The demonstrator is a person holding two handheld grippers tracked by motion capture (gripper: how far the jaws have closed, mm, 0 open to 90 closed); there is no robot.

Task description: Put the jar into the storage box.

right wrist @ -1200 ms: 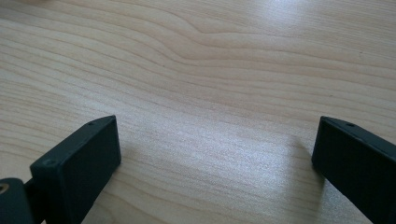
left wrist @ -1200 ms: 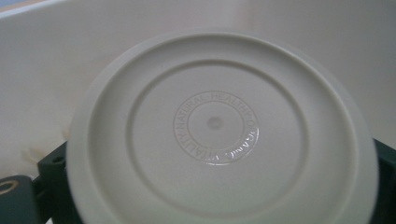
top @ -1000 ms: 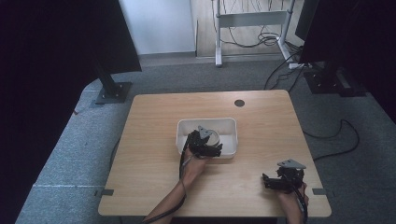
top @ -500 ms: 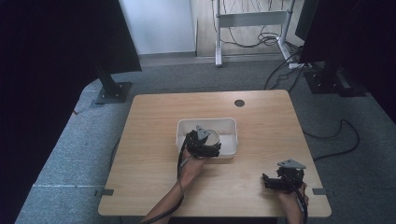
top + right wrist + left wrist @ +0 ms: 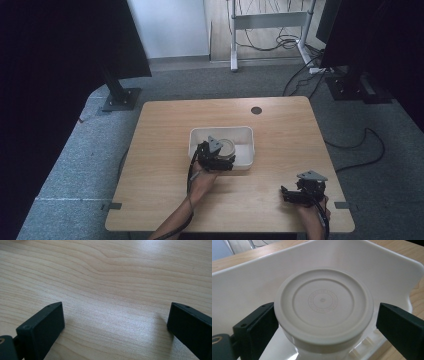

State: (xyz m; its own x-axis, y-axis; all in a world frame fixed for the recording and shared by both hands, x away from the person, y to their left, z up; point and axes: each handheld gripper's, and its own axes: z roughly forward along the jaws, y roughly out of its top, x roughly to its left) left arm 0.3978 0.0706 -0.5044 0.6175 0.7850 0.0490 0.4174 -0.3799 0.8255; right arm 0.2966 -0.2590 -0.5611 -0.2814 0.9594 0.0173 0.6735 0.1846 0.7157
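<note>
L hand-held gripper (image 5: 322,322) straddles tub (image 5: 323,306) in bin (image 5: 387,270), jaws apart.

— Where does the tub (image 5: 247,146) sit?
— Near the middle of the table (image 5: 160,145), with a lidded container (image 5: 323,305) inside, toward its left end.
— And the grippers?
— The left gripper (image 5: 216,159) is at the tub's near-left corner, jaws either side of the container. The right gripper (image 5: 300,192) is well apart, by the table's near-right corner.
</note>
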